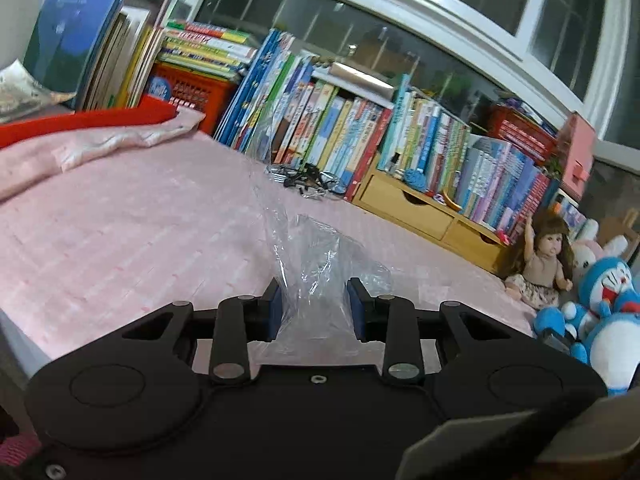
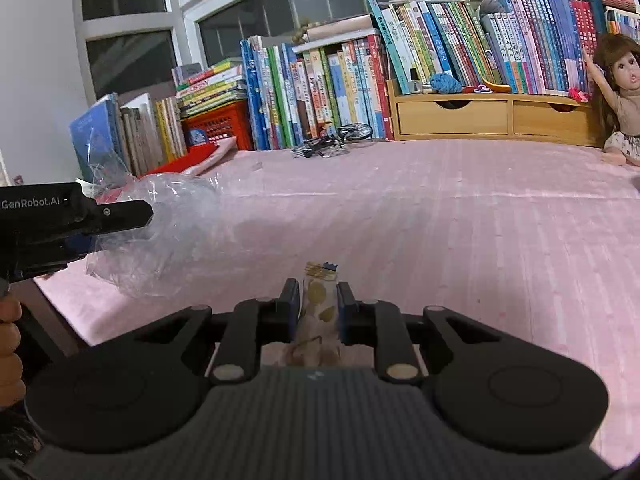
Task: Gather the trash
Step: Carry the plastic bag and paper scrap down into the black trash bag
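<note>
A clear plastic bag (image 1: 316, 280) rises crumpled from between the blue pads of my left gripper (image 1: 314, 300), which is shut on it above the pink bed cover (image 1: 140, 216). In the right wrist view the same clear plastic bag (image 2: 168, 224) hangs at the left from the left gripper (image 2: 116, 216), just above the pink bed cover (image 2: 440, 240). My right gripper (image 2: 318, 300) is shut on a small white snack wrapper (image 2: 318, 300) with yellow spots and a serrated top edge, held upright to the right of the bag.
Rows of books (image 2: 400, 60) and a wooden drawer unit (image 2: 492, 116) line the far side of the bed. A toy bicycle (image 2: 332, 142) lies near them. A doll (image 2: 620, 100) and blue plush toys (image 1: 600, 304) sit at the right. A folded pink blanket (image 1: 80, 148) lies at the left.
</note>
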Motion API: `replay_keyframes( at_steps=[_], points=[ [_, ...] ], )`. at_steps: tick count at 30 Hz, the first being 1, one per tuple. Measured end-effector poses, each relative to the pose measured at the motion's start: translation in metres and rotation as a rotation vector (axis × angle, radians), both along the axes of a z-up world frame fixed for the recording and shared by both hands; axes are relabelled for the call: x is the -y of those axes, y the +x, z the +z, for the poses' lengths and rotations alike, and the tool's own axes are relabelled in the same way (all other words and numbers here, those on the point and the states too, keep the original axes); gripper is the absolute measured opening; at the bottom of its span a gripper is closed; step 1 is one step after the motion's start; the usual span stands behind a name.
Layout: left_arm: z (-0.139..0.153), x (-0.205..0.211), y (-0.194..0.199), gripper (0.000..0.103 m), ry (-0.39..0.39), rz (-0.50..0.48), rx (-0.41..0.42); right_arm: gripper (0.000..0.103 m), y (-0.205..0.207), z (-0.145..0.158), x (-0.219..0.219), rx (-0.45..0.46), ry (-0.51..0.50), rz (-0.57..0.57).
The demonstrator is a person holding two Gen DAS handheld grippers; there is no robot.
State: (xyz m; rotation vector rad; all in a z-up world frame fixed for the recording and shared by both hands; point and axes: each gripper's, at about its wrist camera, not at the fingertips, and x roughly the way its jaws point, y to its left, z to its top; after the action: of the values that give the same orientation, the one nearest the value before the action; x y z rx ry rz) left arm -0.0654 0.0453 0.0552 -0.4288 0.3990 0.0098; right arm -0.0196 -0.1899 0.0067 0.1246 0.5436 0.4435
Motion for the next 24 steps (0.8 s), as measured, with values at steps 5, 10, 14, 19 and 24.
replay_keyframes(
  at_steps=[5, 10, 14, 19, 24],
  points=[
    [0.003, 0.004, -0.025, 0.031, 0.045, -0.018, -0.003, 0.024, -0.019, 0.002, 0.002, 0.002, 0.026, 0.015],
    [0.002, 0.005, -0.048, 0.031, 0.078, -0.033, -0.003, 0.024, -0.037, 0.002, 0.002, -0.001, 0.045, 0.031],
    [0.0, 0.006, -0.066, 0.031, 0.111, -0.036, -0.005, 0.024, -0.054, 0.001, 0.001, 0.008, 0.047, 0.04],
    [-0.003, 0.007, -0.084, 0.031, 0.121, -0.059, -0.024, 0.024, -0.074, 0.002, 0.0, 0.016, 0.052, 0.051],
    [-0.007, 0.009, -0.1, 0.031, 0.144, -0.086, -0.046, 0.024, -0.092, 0.003, 0.001, 0.013, 0.063, 0.055]
  ],
)
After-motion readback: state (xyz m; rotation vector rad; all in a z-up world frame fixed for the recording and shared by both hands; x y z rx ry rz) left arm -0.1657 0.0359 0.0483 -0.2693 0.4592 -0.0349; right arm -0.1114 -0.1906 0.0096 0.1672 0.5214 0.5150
